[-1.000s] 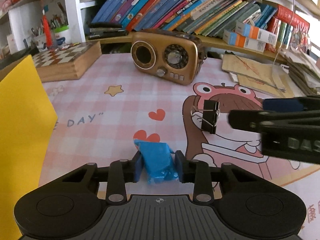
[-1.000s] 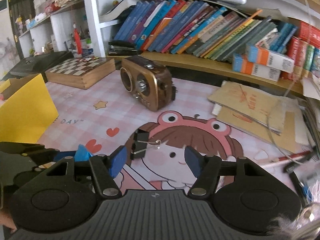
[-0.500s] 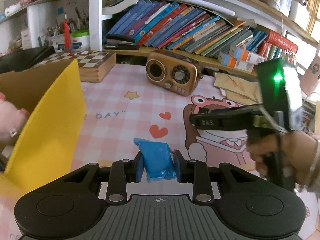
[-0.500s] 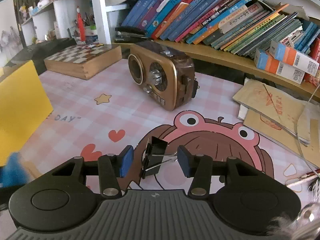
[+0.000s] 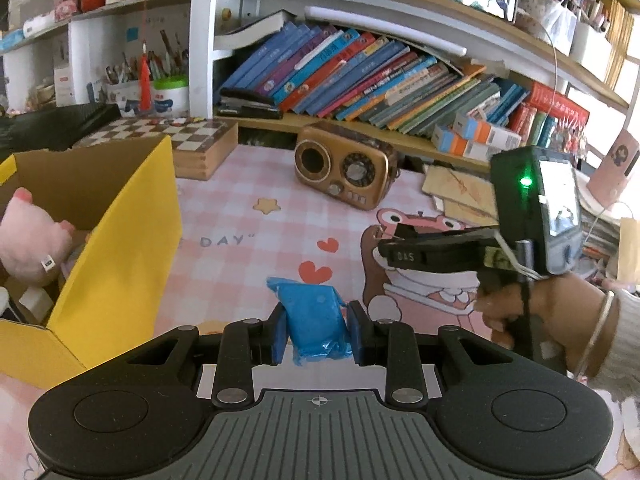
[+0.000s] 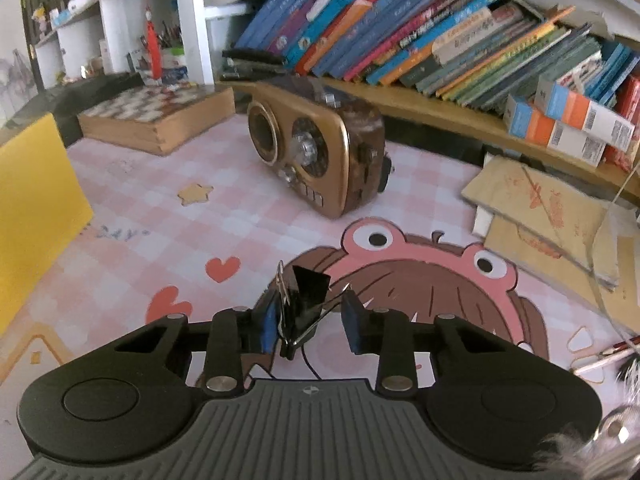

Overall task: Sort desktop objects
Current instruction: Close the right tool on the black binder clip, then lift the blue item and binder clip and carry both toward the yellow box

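A: Binder clip sits between the right gripper pads, tilted, just over the pink cartoon desk mat. Jaws have just been closing in on it; the left pad touches one wire handle, the other handle reaches the right pad. Looks pinched, grip not fully settled.

B: Left side?

A: Left gripper is clamped narrow on the blue packet, pads pressing both sides, packet off the mat. Yellow box is just to its left, open, with a pink plush toy already inside.

B: So progress?

A: Midway, I'd say. Plush is boxed, two items are in the grippers, neither dropped in yet. My guess is the packet goes in first since it's nearest the box.

B: What's left on the desk?

A: Gold retro radio, wooden chessboard box, loose brown papers at the right. Can't tell which of those count as sortable. Hand holding the right tool shows in the left view, well apart from the box.
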Demonstrator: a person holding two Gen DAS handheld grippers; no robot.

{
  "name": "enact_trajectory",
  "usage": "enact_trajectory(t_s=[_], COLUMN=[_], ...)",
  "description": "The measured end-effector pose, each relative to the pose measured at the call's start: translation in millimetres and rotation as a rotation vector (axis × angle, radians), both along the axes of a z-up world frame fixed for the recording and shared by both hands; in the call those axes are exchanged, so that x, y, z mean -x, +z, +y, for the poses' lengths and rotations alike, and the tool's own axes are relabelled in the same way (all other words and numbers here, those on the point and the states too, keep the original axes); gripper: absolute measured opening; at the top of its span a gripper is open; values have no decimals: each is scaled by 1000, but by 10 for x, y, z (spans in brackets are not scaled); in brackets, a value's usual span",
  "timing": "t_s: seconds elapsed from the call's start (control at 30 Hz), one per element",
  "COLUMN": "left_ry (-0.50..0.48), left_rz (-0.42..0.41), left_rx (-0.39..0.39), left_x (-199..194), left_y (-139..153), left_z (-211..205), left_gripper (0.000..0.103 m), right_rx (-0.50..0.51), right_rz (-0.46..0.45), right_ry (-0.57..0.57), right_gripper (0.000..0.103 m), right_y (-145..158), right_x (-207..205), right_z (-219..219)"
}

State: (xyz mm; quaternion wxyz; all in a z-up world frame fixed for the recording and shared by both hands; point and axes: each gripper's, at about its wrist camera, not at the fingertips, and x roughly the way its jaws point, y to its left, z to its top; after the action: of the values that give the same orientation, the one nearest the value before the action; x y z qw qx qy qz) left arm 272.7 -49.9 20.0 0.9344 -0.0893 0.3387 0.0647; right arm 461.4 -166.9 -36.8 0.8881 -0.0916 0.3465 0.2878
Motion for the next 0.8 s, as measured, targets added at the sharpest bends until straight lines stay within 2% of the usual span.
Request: enact_trajectory(t_s=[0.4, 0.8], left_ry=[-29, -103], left_rz=[-68, -118], left_rx=[15, 33], left_x=[161, 573], left_y=[164, 313], left_z=[-23, 68], left_gripper=[28, 28], right_rx=[-71, -116], right_rz=[-15, -33], right_ry=[26, 10], right_gripper=[30, 31], right_y=[367, 786], right_x=[500, 1186], right_z=[-256, -512])
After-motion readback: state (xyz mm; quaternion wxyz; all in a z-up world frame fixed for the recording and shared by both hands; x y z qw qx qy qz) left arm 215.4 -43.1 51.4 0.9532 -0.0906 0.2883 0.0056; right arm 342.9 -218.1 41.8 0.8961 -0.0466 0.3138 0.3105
